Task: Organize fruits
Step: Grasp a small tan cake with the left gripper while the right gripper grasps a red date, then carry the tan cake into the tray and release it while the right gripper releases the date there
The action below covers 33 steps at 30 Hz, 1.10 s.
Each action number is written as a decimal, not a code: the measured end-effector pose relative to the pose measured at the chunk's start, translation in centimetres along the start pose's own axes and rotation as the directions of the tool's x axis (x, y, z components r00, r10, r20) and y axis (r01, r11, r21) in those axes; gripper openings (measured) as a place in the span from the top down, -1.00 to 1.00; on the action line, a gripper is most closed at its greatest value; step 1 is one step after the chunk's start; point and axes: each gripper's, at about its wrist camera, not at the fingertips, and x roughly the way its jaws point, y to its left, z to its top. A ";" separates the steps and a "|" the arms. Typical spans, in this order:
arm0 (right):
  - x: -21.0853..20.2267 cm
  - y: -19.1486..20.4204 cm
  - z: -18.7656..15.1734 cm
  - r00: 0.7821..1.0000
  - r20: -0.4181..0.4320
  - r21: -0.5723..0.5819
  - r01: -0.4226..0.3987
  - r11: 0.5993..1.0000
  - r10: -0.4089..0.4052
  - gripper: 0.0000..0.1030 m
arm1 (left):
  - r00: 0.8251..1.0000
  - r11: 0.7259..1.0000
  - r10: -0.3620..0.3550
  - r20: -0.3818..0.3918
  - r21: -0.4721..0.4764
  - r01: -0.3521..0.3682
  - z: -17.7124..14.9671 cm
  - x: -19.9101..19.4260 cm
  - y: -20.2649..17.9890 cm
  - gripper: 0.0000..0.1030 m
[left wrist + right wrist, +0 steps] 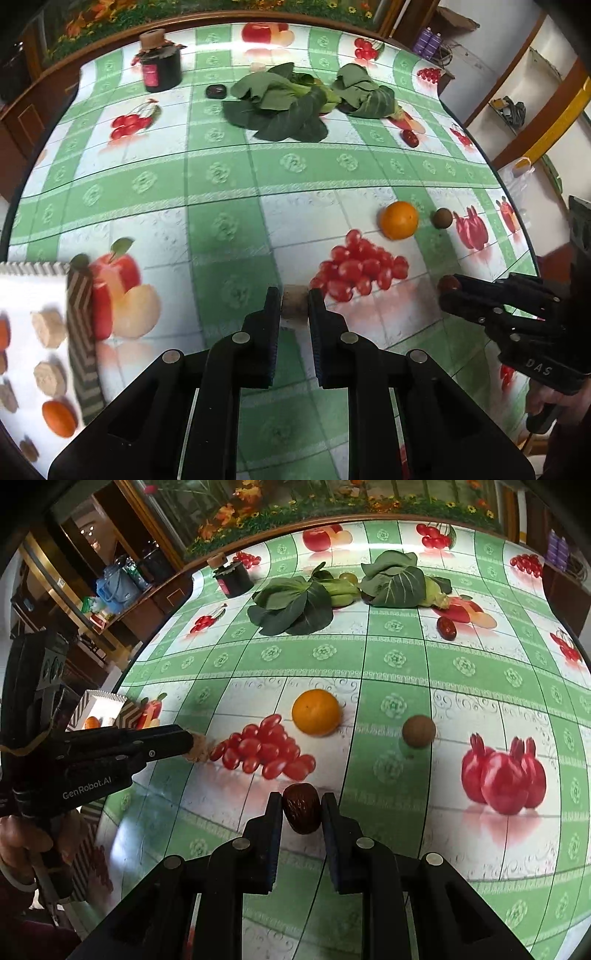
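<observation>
My left gripper (294, 295) is shut on a small tan lump (294, 310), held just above the fruit-print tablecloth. In the right wrist view that gripper (190, 743) comes in from the left with the tan lump (200, 750) at its tips. My right gripper (301, 799) is shut on a wrinkled dark red date (301, 814). The left wrist view shows the right gripper (450, 285) at the right edge, with the date (447, 283) at its tips. An orange (316, 712) and a brown round fruit (418, 731) lie loose beyond it.
A white box with a striped rim (79, 314) at the near left holds several tan lumps and small oranges. Leafy greens (280, 107), a dark jar (161, 64), a dark fruit (216, 91) and another red date (446, 627) lie at the far side. A hand (22, 845) grips the left handle.
</observation>
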 end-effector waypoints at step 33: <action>-0.1 6.1 -0.5 0.997 -0.011 -0.080 -0.072 0.994 0.072 0.60 | 1.000 0.999 -0.001 0.022 -0.035 0.002 -4.2 -3.5 1.9 0.73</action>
